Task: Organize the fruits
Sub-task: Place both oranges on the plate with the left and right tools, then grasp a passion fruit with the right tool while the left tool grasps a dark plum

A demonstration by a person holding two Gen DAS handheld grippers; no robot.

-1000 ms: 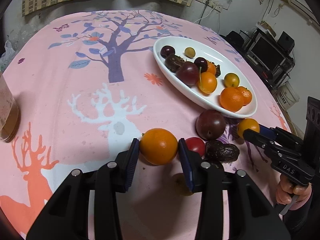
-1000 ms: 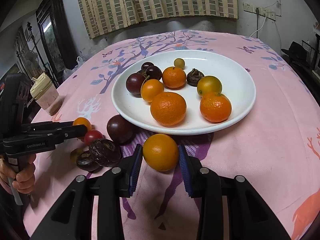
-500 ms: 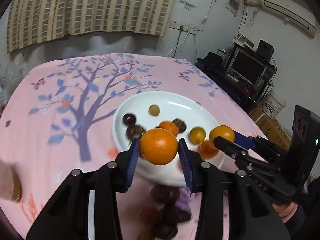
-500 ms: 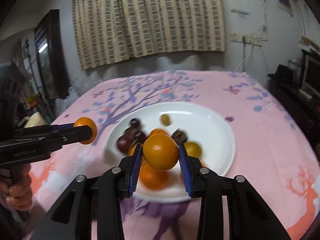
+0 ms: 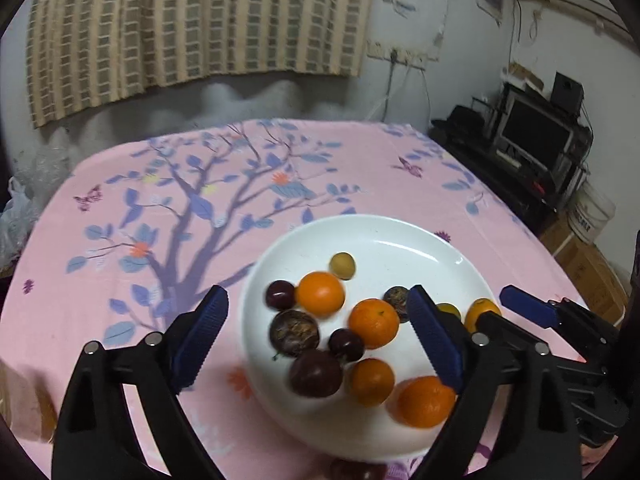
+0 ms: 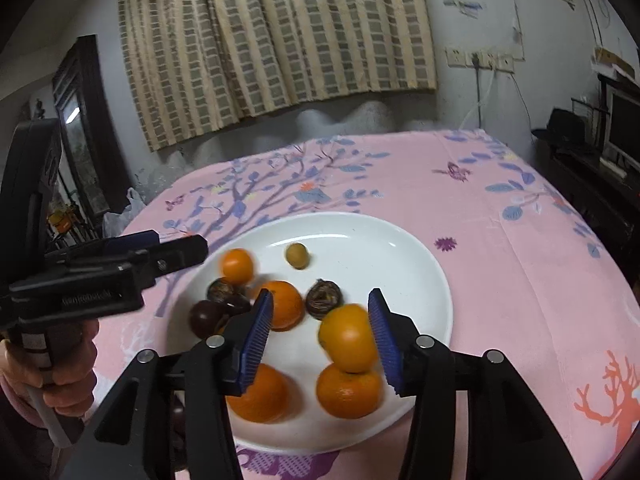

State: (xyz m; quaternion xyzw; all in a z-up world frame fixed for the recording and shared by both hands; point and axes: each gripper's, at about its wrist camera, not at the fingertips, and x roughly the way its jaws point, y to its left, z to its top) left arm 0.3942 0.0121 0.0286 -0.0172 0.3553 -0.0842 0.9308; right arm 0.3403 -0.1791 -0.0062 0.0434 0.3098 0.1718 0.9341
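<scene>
A white plate [image 5: 400, 240] [image 6: 384, 236] on the pink tablecloth holds several oranges, dark plums and brown fruits. My left gripper [image 5: 318, 338] is open above the plate; a blurred orange [image 5: 320, 293] is below it, free of the fingers. It also shows in the right wrist view [image 6: 237, 265]. My right gripper [image 6: 320, 338] is open above the plate; a blurred orange [image 6: 347, 338] sits between its fingers near the right pad, above another orange [image 6: 348, 392]. The right gripper also shows in the left wrist view [image 5: 504, 312].
A dark fruit [image 5: 356, 470] lies on the cloth just in front of the plate. The table's edges fall away left and right. A TV stand [image 5: 536, 144] and boxes stand at the right. A curtained wall is behind.
Both grippers opened over the plate and let go of their oranges, which now drop onto the plate. Before that both lifted from the cloth to above the plate.
</scene>
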